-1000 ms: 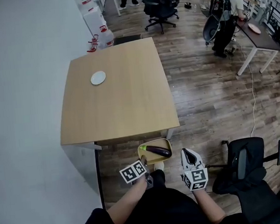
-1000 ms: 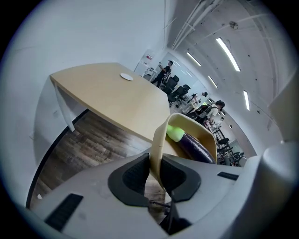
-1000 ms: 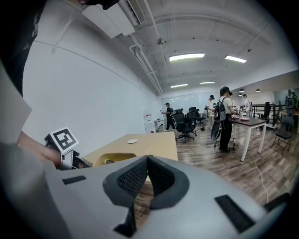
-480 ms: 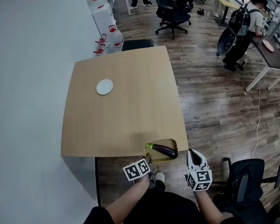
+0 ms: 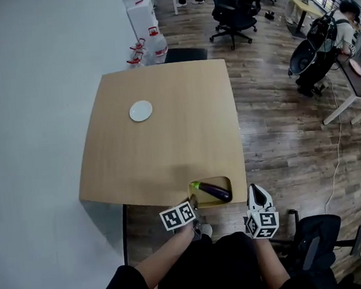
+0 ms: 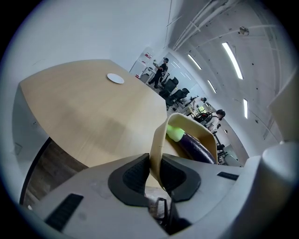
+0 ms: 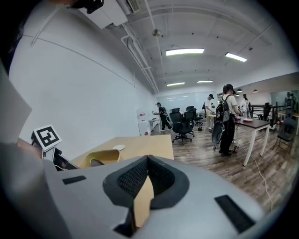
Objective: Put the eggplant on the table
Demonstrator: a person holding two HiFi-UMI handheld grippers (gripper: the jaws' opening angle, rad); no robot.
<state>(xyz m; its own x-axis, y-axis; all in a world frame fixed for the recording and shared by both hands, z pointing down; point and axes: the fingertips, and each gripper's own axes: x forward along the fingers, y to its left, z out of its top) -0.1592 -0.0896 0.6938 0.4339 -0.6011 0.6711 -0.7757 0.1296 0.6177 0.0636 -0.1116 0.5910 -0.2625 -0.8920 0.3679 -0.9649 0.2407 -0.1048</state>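
My left claw (image 6: 155, 175) pinches the near rim of the bowl (image 5: 227, 184), which sits at the near right corner of the table (image 5: 167, 142) with the eggplant (image 5: 214, 192) inside. My right claw (image 5: 255, 190) is closed and empty, just right of that corner. Open tabletop runs far and left to a plate (image 5: 141, 110). A chair (image 5: 313, 239) stands near right.

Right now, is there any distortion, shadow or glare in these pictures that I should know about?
Head view: the wide lens bows the edges of the table, with a soft shadow beside the bowl. Left gripper view: round black fisheye border, eggplant sharp. Right gripper view: same border, ceiling lights bright, little glare.
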